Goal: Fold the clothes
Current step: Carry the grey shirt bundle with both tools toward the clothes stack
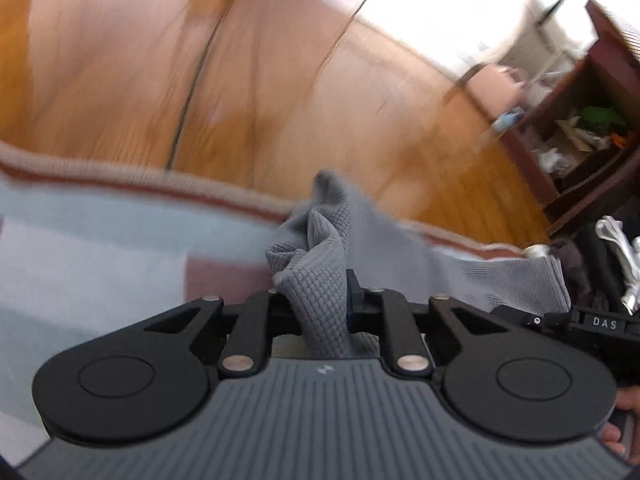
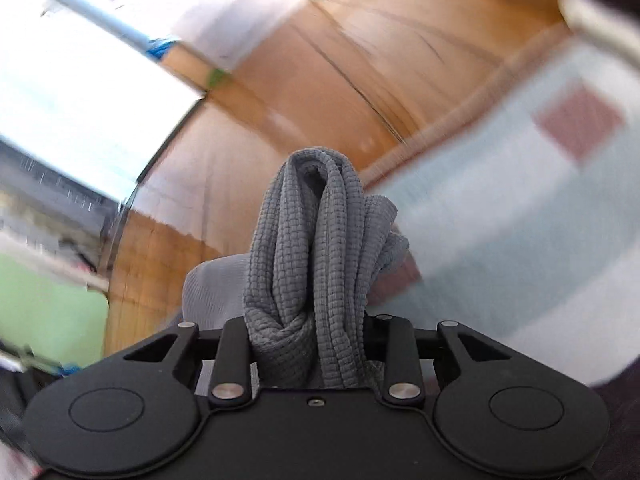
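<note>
A grey waffle-knit garment (image 1: 320,264) is clamped in both claws at once and held up off the surface below. In the left wrist view, the left gripper (image 1: 320,312) is seen closed on a bunched fold of the cloth, which rises crumpled above the jaws and then trails away to the right in a flatter, stretched band. At the far right edge of that view, part of the other black tool marked "DAS" (image 1: 600,322) is seen at the end of this band, with fingertips of a hand (image 1: 626,420) visible below it.

In the right wrist view, the right gripper (image 2: 316,336) is seen shut on a thick gathered roll of the same garment (image 2: 312,264); several ribbed folds stand upright between the jaws and loop over at the top. A smoother pale grey portion hangs behind the roll on the left.

Beneath the cloth a rug (image 1: 100,248) in pale blue with dull red blocks and a beige knitted border is made out, heavily blurred. Beyond it a wooden floor (image 1: 260,80) is seen. A dark wooden shelf unit (image 1: 592,120) with mixed clutter is noted at the right of the left view. A bright window area (image 2: 80,80) is noted at the left of the right view. Background detail is smeared in both views.
</note>
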`<control>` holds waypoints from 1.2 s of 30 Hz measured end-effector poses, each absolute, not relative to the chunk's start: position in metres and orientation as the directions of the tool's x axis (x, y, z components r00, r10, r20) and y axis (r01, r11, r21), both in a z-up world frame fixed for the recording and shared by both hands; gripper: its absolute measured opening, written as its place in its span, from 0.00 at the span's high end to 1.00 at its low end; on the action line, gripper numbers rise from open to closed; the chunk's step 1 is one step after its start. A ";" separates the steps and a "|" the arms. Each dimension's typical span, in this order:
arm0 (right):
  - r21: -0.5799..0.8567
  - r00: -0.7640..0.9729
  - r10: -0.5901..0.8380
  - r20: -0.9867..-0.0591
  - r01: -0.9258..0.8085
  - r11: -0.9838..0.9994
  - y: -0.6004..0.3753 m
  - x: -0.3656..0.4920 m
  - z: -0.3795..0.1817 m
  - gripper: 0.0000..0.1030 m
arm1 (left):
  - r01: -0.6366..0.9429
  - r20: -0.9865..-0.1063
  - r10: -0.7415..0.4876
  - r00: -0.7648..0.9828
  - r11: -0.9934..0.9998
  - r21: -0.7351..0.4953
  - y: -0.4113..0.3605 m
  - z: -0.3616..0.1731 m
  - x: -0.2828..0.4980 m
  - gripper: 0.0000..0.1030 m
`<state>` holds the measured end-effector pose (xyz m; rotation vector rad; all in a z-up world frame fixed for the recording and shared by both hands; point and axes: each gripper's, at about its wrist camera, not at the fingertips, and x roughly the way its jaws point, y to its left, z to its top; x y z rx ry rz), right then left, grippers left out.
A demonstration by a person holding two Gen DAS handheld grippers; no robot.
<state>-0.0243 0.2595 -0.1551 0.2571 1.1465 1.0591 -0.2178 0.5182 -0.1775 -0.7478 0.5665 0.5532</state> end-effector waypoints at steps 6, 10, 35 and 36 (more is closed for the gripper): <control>0.569 0.063 0.830 -0.554 -0.699 0.433 0.248 -0.023 -0.097 0.68 | -0.602 -0.578 0.344 0.740 0.721 -0.343 0.487 -0.121 -0.204 0.87; 0.509 0.106 0.843 -0.528 -0.755 0.413 0.211 -0.023 -0.069 0.68 | -0.543 -0.548 0.321 0.772 0.782 -0.307 0.447 -0.097 -0.197 0.87; 0.332 0.267 0.870 -0.414 -0.846 0.418 -0.045 -0.001 0.136 0.69 | -0.300 -0.367 0.190 0.911 0.914 -0.273 0.243 0.102 -0.109 0.88; 0.340 0.275 0.868 -0.412 -0.838 0.427 -0.050 0.012 0.145 0.69 | -0.301 -0.366 0.197 0.909 0.920 -0.253 0.237 0.109 -0.099 0.88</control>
